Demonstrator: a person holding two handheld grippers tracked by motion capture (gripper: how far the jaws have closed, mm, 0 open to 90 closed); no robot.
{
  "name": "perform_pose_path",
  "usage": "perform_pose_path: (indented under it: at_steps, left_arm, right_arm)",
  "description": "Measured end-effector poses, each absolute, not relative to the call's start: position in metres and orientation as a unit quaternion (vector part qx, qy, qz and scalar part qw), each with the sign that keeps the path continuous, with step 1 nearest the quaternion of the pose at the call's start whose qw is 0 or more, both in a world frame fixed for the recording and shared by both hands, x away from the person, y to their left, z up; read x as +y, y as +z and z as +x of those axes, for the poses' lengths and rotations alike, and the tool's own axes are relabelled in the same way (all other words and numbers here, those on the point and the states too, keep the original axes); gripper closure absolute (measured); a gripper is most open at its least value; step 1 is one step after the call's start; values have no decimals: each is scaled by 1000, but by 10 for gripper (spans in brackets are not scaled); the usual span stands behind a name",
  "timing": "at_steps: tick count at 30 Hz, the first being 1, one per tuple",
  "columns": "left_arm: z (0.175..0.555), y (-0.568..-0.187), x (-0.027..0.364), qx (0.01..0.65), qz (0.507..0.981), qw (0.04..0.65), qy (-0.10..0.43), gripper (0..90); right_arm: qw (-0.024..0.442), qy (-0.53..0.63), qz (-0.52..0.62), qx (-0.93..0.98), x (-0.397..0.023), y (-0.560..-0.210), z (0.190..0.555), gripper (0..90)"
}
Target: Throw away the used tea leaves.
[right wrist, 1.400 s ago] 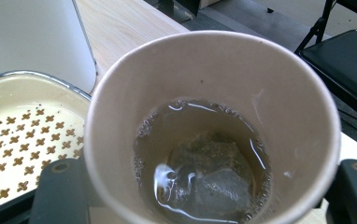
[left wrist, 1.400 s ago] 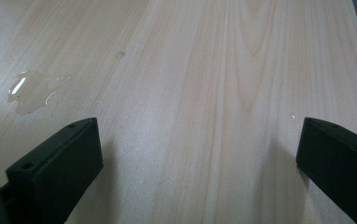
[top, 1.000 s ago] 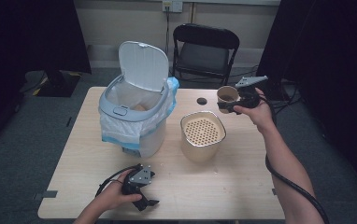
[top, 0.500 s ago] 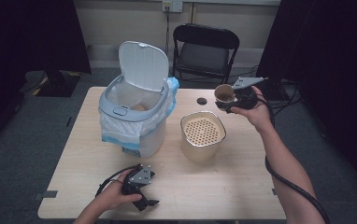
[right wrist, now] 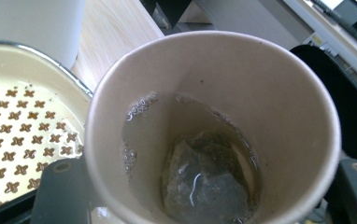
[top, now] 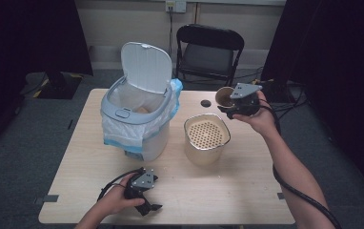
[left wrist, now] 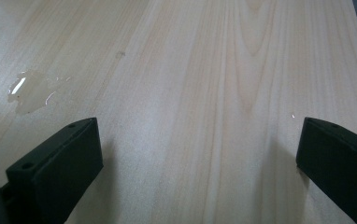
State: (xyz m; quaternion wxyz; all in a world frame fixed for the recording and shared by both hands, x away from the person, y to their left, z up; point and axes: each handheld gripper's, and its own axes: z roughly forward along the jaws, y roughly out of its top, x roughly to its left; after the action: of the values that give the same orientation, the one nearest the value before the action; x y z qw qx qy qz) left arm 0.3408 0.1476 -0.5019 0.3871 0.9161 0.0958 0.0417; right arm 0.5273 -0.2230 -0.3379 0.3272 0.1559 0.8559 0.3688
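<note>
Gripping paper cup [right wrist: 214, 126], right tool [top: 237, 106], teabag [right wrist: 204, 182] inside

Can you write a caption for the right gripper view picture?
The right tool holds a tilted paper cup with a soggy tea bag beside the strainer pot.

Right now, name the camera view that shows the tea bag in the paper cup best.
The right gripper view: it looks straight into the paper cup, where the tea bag lies soaked in brownish liquid. In the high view the cup sits small in the right claw, contents unreadable. The left gripper view looks at the table.
</note>
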Motion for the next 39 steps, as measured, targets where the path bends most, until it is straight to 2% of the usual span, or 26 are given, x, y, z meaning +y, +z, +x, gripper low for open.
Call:
perform_pose_path:
  at_steps: [6, 11, 14, 28, 35, 39]
  left_arm:
    - [341, -502, 148, 95, 916, 388, 40, 0]
    - [341, -502, 148, 95, 916, 388, 42, 0]
    - [341, -502, 147, 95, 915, 389, 39, 0]
    - [341, -502, 148, 95, 915, 389, 42, 0]
    - [341, -502, 148, 93, 917, 386, 39, 0]
    - [341, -502, 148, 95, 916, 389, 42, 0]
  right_arm:
    - [376, 315, 105, 865, -212, -336, 517, 290]
    - [448, 241, 41, 860, -199, -335, 504, 296]
    - [503, 162, -26, 849, -186, -337, 495, 297]
    - [651, -78, -271, 705, -158, -349, 466, 296]
    - [660, -105, -311, 676, -152, -347, 461, 293]
    - [609, 0, -195, 769, -154, -335, 464, 291]
